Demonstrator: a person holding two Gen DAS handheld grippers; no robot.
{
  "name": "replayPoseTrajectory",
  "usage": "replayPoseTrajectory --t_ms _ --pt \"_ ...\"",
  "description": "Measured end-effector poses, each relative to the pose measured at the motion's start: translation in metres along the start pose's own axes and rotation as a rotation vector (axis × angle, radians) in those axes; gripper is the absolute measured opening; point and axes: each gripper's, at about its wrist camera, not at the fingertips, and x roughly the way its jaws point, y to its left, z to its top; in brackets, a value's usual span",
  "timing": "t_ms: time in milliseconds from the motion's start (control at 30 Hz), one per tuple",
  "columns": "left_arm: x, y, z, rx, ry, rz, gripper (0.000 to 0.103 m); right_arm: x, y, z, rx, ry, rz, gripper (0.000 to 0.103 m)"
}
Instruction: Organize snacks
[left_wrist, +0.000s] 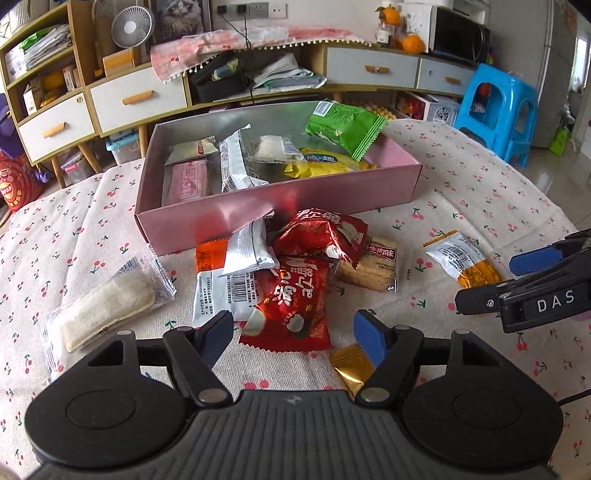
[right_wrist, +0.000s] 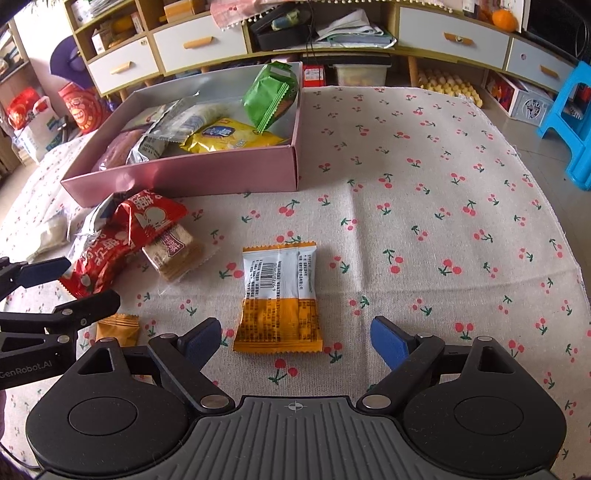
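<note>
Left gripper (left_wrist: 293, 328) open, holding nothing; red foil snack packet (left_wrist: 290, 306) lies flat between its fingertips, small gold wrapper (left_wrist: 351, 365) under its right finger. Right gripper (right_wrist: 295, 338) open too, orange-and-white sachet (right_wrist: 279, 299) flat on the cherry-print cloth (right_wrist: 424, 206) just ahead between its fingers. Pink cardboard box (right_wrist: 184, 177) (already part filled) sits beyond, ahead-left.

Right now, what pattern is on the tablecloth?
Small red cherries with green stems on beige tablecloth; clearest in the right wrist view.
</note>
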Motion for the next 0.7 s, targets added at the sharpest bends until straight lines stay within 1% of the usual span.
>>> replayPoseTrajectory --t_ms 67,133,200,300,467,600,700 --pt "0.0015 -0.0011 0.0013 -0.002 0.000 0.000 0.066 0.0007 0.0023 -0.0007 -0.021 -0.002 -0.012 0.090" --pt "0.0020 -0.0018 0.0029 -0.004 -0.001 0.003 0.062 0.0012 0.0044 -0.0020 -0.038 -0.005 -0.021 0.090" --pt "0.0033 -0.0022 0.0046 -0.008 0.003 0.003 0.051 0.0014 0.0056 -0.0029 -0.048 -0.008 -0.026 0.090" --pt "0.0047 -0.0004 0.0058 -0.027 0.014 0.012 0.044 0.0017 0.0059 -0.0027 -0.050 -0.011 -0.028 0.090" --pt "0.0030 0.0011 0.0066 -0.038 0.014 0.002 0.043 0.0017 0.0054 -0.0024 -0.043 -0.019 -0.039 0.090" --pt "0.0015 0.0026 0.0079 -0.052 0.019 -0.017 0.042 0.0018 0.0040 -0.0006 -0.036 -0.024 -0.048 0.088" --pt "0.0000 0.0033 0.0088 -0.059 0.020 -0.028 0.042 0.0013 0.0045 0.0004 -0.036 -0.026 -0.047 0.081"
